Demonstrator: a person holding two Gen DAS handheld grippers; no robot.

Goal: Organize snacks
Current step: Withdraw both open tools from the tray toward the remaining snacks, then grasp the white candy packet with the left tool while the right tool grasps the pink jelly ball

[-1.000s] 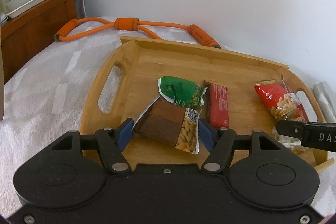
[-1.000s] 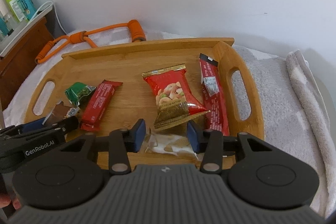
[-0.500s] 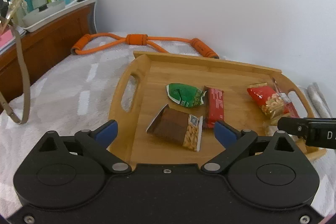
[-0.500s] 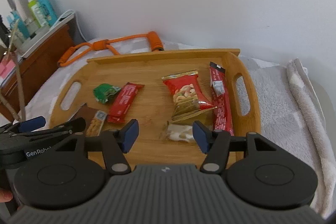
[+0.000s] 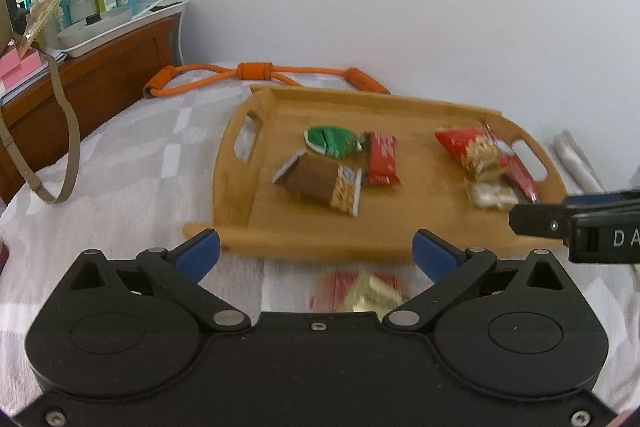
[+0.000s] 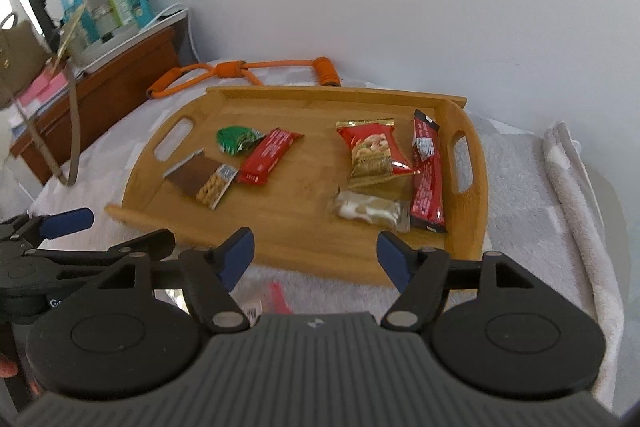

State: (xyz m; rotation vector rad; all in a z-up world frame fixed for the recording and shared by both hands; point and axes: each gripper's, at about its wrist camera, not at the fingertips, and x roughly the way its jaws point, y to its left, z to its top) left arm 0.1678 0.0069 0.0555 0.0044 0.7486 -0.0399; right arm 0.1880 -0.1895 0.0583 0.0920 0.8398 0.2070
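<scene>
both tools are spreading their jaws with nothing between them: left tool, right tool. six packets lie on the wooden tray on the bed. a blurred red snack lies off the tray, just before its near edge; fetch that next, low and square.

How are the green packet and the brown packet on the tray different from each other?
The green packet is smaller and crumpled; the brown packet is larger, flatter and rectangular. The green one lies farther back on the tray; the brown one lies nearer its front edge. The brown one shows nuts at one end. Both lie in the tray's left half.
</scene>
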